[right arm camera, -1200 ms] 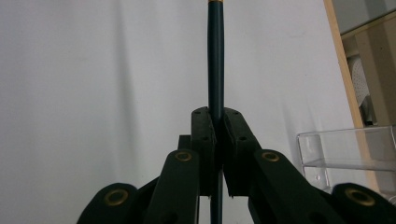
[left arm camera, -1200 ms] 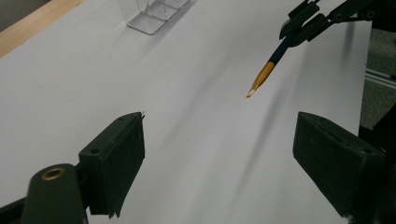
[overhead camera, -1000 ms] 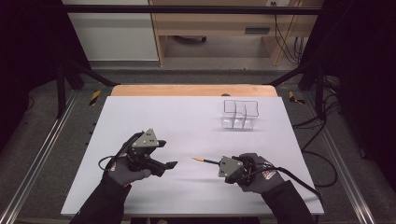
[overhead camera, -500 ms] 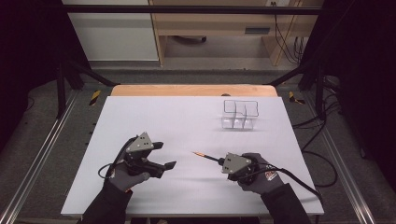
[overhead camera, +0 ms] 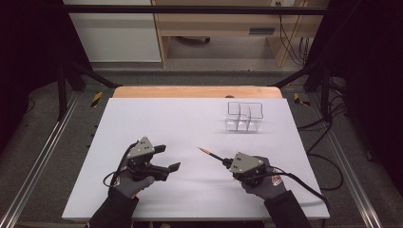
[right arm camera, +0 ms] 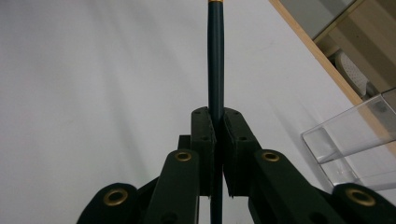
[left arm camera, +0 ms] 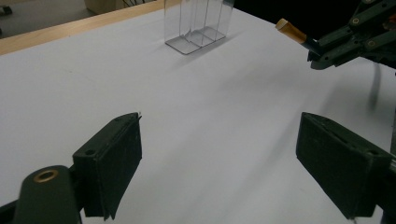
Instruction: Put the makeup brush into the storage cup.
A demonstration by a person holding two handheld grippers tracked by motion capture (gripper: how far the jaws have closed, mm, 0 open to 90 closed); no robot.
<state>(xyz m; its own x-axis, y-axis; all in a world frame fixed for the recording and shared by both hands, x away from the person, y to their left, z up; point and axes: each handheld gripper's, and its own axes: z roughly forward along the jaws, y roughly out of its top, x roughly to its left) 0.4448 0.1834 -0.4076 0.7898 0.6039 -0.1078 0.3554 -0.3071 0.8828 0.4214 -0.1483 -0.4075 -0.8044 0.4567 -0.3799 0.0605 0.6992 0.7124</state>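
High view: two gloved hands are holding a tool each over a white tabletop (overhead camera: 190,118). The left tool (overhead camera: 167,158) is hovering with its jaws spread wide and nothing between them. The right tool (overhead camera: 227,164) is pinching a dark pencil (overhead camera: 211,154), whose orange-tipped end is pointing away from that tool, toward the far left. A clear plastic holder (overhead camera: 244,117) with several compartments is standing upright well beyond the right tool, near the tabletop's far edge.

Left gripper view: the left tool (left arm camera: 219,154) is showing its two black jaws far apart, with bare tabletop (left arm camera: 187,107) between them. Ahead of them and to the right, the right tool (left arm camera: 322,51) is gripping the pencil (left arm camera: 294,32), its tan end sticking out. The clear holder (left arm camera: 198,23) is standing farther ahead.

Right gripper view: the right tool (right arm camera: 217,149) is pressing both jaws together on the pencil (right arm camera: 215,65), which is running straight ahead between them. The clear holder (right arm camera: 350,140) is sitting off to the right of the jaws.
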